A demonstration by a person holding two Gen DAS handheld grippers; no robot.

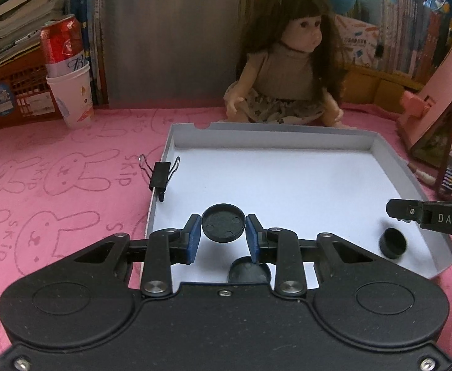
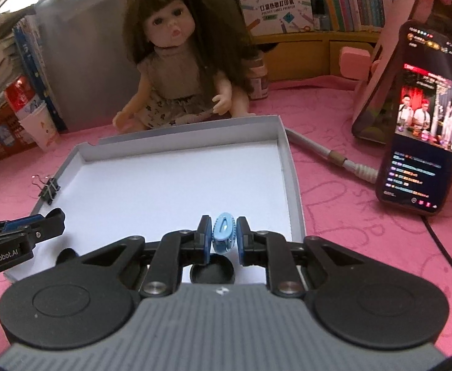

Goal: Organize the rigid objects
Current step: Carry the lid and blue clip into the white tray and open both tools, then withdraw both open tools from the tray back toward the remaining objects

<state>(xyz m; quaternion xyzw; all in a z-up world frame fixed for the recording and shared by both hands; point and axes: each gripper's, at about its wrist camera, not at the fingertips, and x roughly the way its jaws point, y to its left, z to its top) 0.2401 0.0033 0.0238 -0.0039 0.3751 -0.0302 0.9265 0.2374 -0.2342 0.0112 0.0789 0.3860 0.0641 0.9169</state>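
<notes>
A shallow white box tray (image 1: 287, 142) (image 2: 176, 142) lies on the pink cloth. My left gripper (image 1: 223, 230) is shut on a round black lid (image 1: 223, 223), held above the tray's near part. A black round piece (image 1: 250, 270) lies on the tray floor under it. A small black cup (image 1: 393, 242) stands near the tray's right edge. My right gripper (image 2: 223, 237) is shut on a small light-blue oval object (image 2: 224, 233), above the black cup (image 2: 212, 270). A black binder clip (image 1: 161, 174) (image 2: 50, 190) is clipped on the tray's left wall.
A doll (image 1: 287, 71) (image 2: 176, 71) sits behind the tray. A red can in a paper cup (image 1: 68, 74) stands far left. A phone (image 2: 424, 117) on a pink stand and a pen (image 2: 328, 154) lie right of the tray. Books line the back.
</notes>
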